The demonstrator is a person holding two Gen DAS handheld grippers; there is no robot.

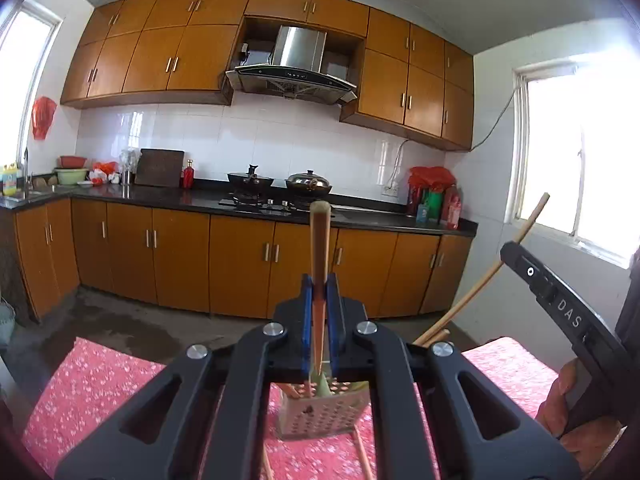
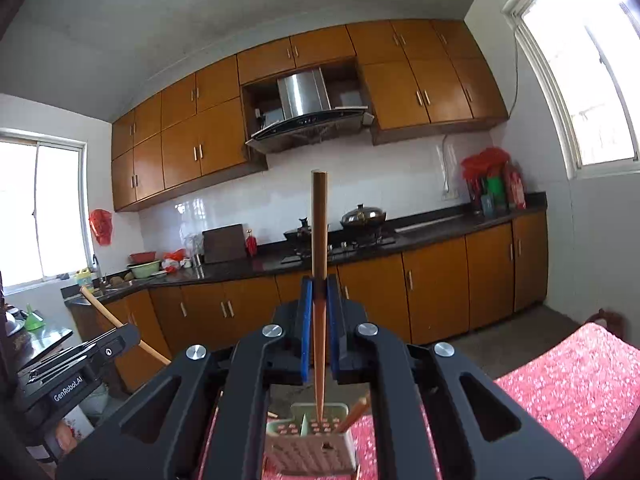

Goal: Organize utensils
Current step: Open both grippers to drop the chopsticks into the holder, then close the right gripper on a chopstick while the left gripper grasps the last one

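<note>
One chopstick (image 1: 320, 248) is pinched between the closed blue pads of the left gripper (image 1: 319, 286), another chopstick (image 2: 319, 240) likewise in the right gripper (image 2: 319, 288); both are held near upright, tips hanging above the holder (image 2: 312, 446). The perforated holder stands on the pink cloth (image 2: 568, 380), directly below both grippers, with other chopsticks already leaning in it and a few lying beside its base. For a clean drop, each tip is best lined over one compartment and lowered straight before release; the leaning sticks could be knocked or block entry. Around the holder the cloth is largely open; its far edge falls to bare floor. The two grippers are close, so one stick at a time is judged safer.
</note>
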